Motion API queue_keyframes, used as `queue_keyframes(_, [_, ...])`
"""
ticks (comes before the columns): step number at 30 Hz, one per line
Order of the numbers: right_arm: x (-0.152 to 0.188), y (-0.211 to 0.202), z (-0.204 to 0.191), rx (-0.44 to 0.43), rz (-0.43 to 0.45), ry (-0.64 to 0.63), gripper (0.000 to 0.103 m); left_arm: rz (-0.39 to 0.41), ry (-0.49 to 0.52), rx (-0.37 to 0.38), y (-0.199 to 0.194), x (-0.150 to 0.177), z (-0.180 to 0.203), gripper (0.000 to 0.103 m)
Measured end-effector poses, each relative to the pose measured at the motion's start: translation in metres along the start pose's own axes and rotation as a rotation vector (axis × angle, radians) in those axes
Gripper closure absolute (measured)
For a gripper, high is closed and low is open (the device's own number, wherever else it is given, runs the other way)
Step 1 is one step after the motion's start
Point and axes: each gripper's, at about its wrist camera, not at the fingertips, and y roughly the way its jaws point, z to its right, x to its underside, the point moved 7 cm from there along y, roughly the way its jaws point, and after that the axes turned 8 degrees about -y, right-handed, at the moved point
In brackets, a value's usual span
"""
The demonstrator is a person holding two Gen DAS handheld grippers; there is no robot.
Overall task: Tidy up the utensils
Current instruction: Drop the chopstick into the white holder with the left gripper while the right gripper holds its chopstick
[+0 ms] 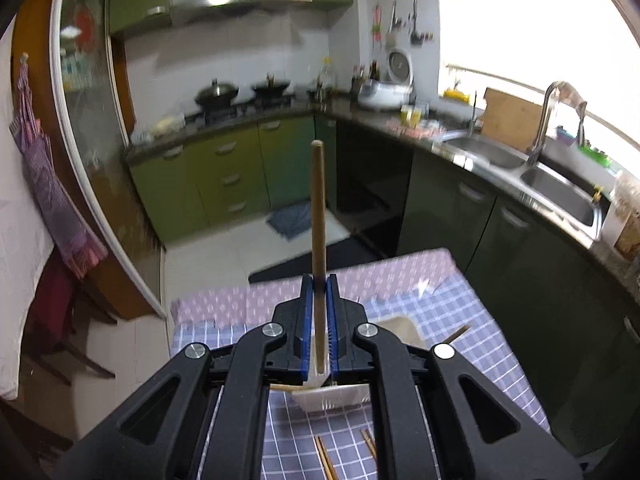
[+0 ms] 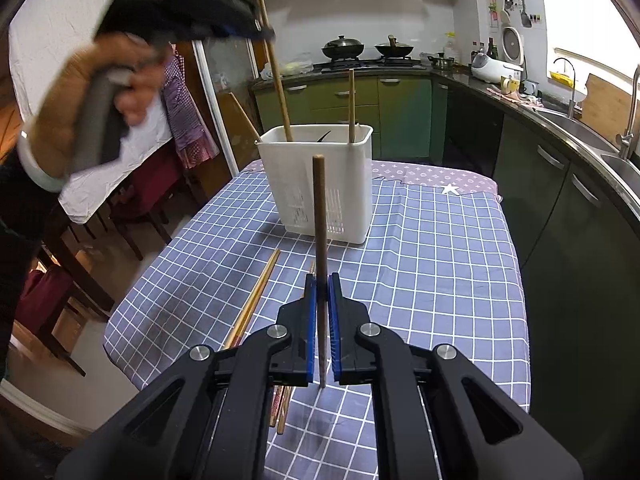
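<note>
while each gripper's fingers (image 2: 308, 312) are clamped on an upright chopstick (image 2: 319, 216), the white basket (image 2: 320, 184) is seen mid-frame, nearer the left gripper (image 2: 256, 28)

My left wrist camera looks forward along my left gripper (image 1: 320, 284), angled down from above the white basket (image 1: 332, 398), close over the checked table (image 1: 460, 340), facing the stove corner. My right wrist camera sits lower and further back, looking along my right gripper (image 2: 322, 284) across the table (image 2: 440, 260) to the basket (image 2: 316, 184). Both share table, basket and kitchen counters.
</note>
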Motion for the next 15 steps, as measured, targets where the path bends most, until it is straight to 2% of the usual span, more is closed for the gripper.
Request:
queue_keyframes(3, [0.0, -0.001, 0.0, 0.001, 0.0, -0.001, 0.096, -0.074, -0.016, 0.007, 0.019, 0.02, -0.006, 0.096])
queue_keyframes(8, [0.001, 0.0, -0.001, 0.001, -0.005, -0.004, 0.096, -0.085, -0.014, 0.012, 0.011, 0.034, -0.014, 0.095])
queue_keyframes(9, [0.001, 0.001, -0.001, 0.001, -0.006, -0.004, 0.096, -0.079, -0.025, 0.025, 0.001, 0.035, -0.017, 0.088])
queue_keyframes(10, [0.001, 0.001, 0.0, 0.001, -0.006, -0.003, 0.096, -0.074, -0.034, 0.034, -0.008, 0.037, -0.019, 0.077])
queue_keyframes(12, [0.002, 0.002, 0.002, 0.0, -0.005, 0.006, 0.096, -0.069, -0.044, 0.044, -0.025, 0.043, -0.02, 0.068])
queue_keyframes(15, [0.001, 0.003, 0.005, 0.0, 0.0, 0.02, 0.096, -0.114, -0.016, 0.055, -0.043, 0.074, -0.024, 0.068])
